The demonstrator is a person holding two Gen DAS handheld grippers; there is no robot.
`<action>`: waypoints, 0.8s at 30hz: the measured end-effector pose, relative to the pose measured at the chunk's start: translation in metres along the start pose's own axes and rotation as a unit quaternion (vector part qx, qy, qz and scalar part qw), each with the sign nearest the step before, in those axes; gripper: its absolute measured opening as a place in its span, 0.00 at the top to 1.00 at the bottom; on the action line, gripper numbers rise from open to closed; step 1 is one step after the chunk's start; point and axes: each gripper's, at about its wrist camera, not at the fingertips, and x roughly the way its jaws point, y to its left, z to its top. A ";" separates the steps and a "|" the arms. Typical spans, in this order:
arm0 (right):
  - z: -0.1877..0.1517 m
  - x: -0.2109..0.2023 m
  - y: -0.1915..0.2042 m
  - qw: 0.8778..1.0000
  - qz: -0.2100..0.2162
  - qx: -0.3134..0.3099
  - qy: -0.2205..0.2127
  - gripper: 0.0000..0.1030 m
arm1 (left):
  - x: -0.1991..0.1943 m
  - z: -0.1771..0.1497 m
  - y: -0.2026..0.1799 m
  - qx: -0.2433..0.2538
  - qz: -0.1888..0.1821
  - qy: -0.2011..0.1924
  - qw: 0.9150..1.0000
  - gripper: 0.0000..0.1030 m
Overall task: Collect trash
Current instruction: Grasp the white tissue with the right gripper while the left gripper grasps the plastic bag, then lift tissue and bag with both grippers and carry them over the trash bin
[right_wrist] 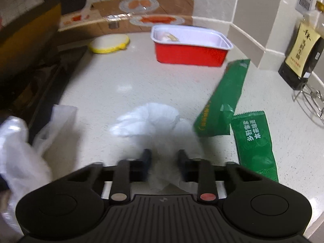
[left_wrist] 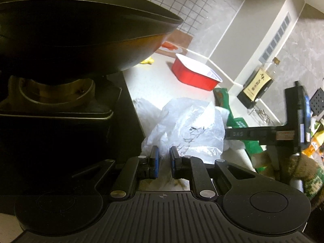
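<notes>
Two tongs: one in each hand, both pointing down at the bench (right_wrist: pixel 125 77).
Left tongs (left_wrist: pixel 164 158): jaws narrow, pinching the near edge of a thin white plastic bag (left_wrist: pixel 188 129); the film runs up between the blue pads (left_wrist: pixel 155 158).
Right tongs (right_wrist: pixel 164 158): jaws drawn in on a crumpled white tissue (right_wrist: pixel 149 117), its near end caught between them; the picture is blurred there.
Right tongs seen from the left: (left_wrist: pixel 228 134), just right of the bag, a gloved hand (left_wrist: pixel 299 166) behind them.
Bag, right view: (right_wrist: pixel 22 151), at the near left edge.
Green wrappers: one (right_wrist: pixel 224 99) tilted up just right of the tissue, one (right_wrist: pixel 255 143) lying flat beside it.
Red tray (right_wrist: pixel 190 46): farther back, white inside, with scraps.
Yellow-rimmed lid (right_wrist: pixel 109 43): far left of the tray.
Dark bottle (right_wrist: pixel 301 54): far right, by the wall.
Black wok (left_wrist: pixel 81 32): on the stove, left of the bag.
</notes>
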 end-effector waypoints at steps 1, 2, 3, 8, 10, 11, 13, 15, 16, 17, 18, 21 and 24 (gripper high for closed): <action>0.000 -0.006 0.002 1.000 0.006 0.000 -0.007 0.85 | -0.001 -0.001 0.000 0.000 0.000 -0.001 1.000 0.86; 0.001 -0.013 0.003 1.000 0.009 0.000 -0.014 0.86 | -0.002 -0.001 0.000 0.000 -0.001 -0.003 1.000 0.86; 0.001 -0.021 0.005 1.000 0.013 0.000 -0.024 0.87 | -0.003 -0.002 0.000 0.001 -0.001 -0.005 1.000 0.86; -0.001 -0.059 0.002 0.997 0.040 0.022 -0.060 0.88 | -0.016 -0.002 -0.004 0.015 -0.001 -0.019 1.000 0.86; -0.006 -0.075 -0.001 0.996 0.046 0.031 -0.076 0.88 | -0.022 -0.001 -0.010 0.030 -0.003 -0.024 0.999 0.86; -0.010 -0.084 -0.003 0.995 0.049 0.037 -0.085 0.88 | -0.025 -0.001 -0.014 0.037 -0.004 -0.027 0.999 0.86; -0.019 -0.100 -0.008 0.993 0.049 0.043 -0.099 0.88 | -0.030 0.000 -0.024 0.050 -0.009 -0.031 0.998 0.86; -0.030 -0.116 -0.014 0.992 0.046 0.048 -0.104 0.88 | -0.033 0.000 -0.035 0.064 -0.014 -0.030 0.997 0.86; -0.037 -0.124 -0.017 0.992 0.043 0.051 -0.106 0.88 | -0.034 -0.001 -0.041 0.072 -0.017 -0.029 0.997 0.86; -0.045 -0.132 -0.023 0.992 0.040 0.056 -0.108 0.88 | -0.035 -0.002 -0.049 0.080 -0.020 -0.027 0.996 0.86; -0.052 -0.138 -0.028 0.991 0.039 0.061 -0.110 0.88 | -0.035 -0.003 -0.056 0.086 -0.023 -0.024 0.996 0.86; -0.075 -0.159 -0.051 0.989 0.027 0.087 -0.115 0.88 | -0.035 -0.006 -0.084 0.112 -0.039 -0.014 0.993 0.86; -0.099 -0.180 -0.075 0.986 0.003 0.112 -0.120 0.88 | -0.032 -0.014 -0.116 0.141 -0.060 -0.002 0.988 0.86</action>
